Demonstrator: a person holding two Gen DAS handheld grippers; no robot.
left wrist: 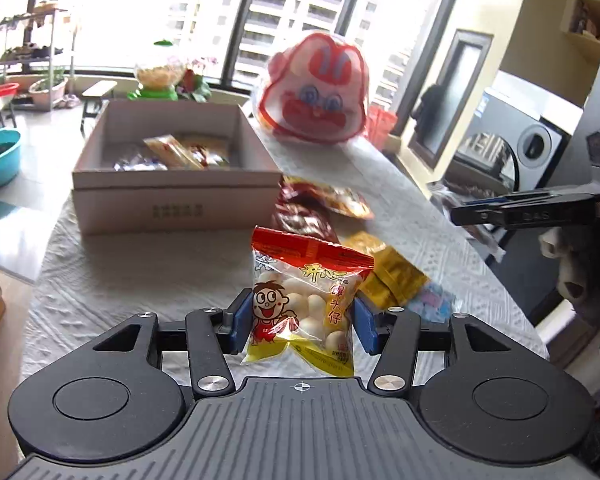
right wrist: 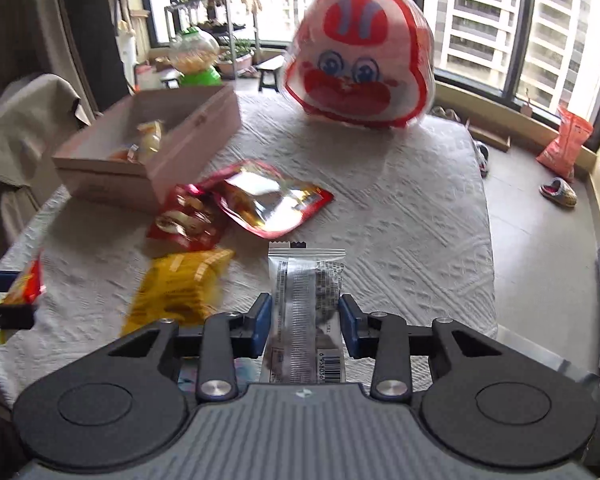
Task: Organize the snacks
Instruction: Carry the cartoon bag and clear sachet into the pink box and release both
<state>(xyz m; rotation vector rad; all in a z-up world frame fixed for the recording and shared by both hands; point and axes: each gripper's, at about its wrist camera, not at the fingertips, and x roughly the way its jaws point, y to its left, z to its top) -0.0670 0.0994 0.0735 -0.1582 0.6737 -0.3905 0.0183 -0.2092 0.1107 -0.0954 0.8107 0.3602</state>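
A bag of milk balls (left wrist: 304,300) is clamped in the left gripper (left wrist: 300,322) and a clear-wrapped bar (right wrist: 306,312) in the right gripper (right wrist: 305,326), both held short of the cardboard box (left wrist: 172,184). Each packet is best carried over the box's near wall and released low inside, beside the snacks already there.

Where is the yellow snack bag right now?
The yellow snack bag lies on the white table cloth, left of the right claw in its view, just in front of the red packets.
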